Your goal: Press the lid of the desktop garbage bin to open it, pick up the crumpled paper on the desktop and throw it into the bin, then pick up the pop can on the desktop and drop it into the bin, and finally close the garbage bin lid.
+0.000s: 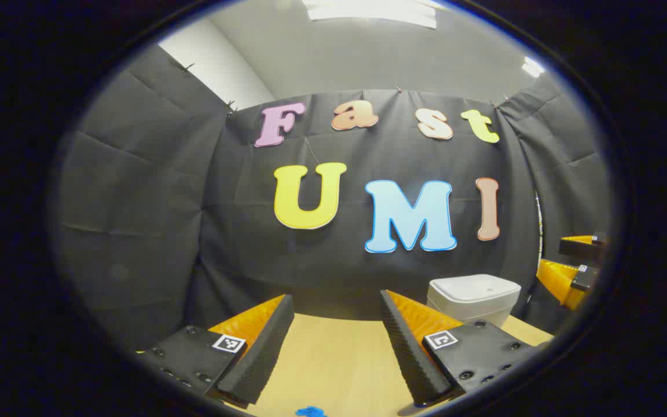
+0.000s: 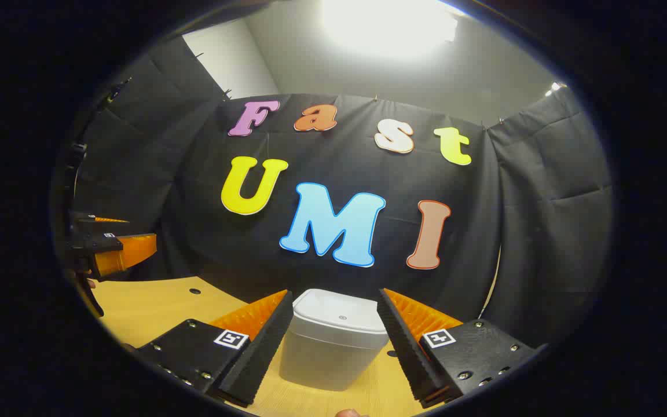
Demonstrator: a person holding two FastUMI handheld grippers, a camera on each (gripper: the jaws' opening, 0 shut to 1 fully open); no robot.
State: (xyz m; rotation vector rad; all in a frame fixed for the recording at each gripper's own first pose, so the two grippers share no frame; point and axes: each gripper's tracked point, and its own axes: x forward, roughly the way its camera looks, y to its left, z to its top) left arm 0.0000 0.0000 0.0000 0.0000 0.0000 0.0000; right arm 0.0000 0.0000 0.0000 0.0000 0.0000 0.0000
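— Garbage bin (image 2: 336, 341): how does it look?

— Pale grey, with rounded corners and its lid (image 2: 342, 315) down flat; a small round mark sits near the lid's middle. It stands on the light wooden desktop (image 2: 154, 304), close to the black cloth wall. In the left gripper view the same bin (image 1: 473, 298) sits at the right, behind that gripper's right finger.

— And the fingers?

— The right gripper (image 2: 333, 341) has its fingers spread wide, empty, with the bin straight ahead between them — whether they touch it I cannot tell. The left gripper (image 1: 333, 347) is also wide apart and holds nothing; bare desktop (image 1: 333, 359) lies between its fingers.

— Anything else about?

— A small blue scrap (image 1: 311, 412) lies at the bottom edge of the left gripper view, too cropped to name. Each gripper can be seen from the other's camera: the left one (image 2: 107, 249) at the far left, raised above the desktop, and the right one (image 1: 571, 266) at the far right edge, beside the bin. A small dark hole (image 2: 194, 291) marks the desktop near the wall.
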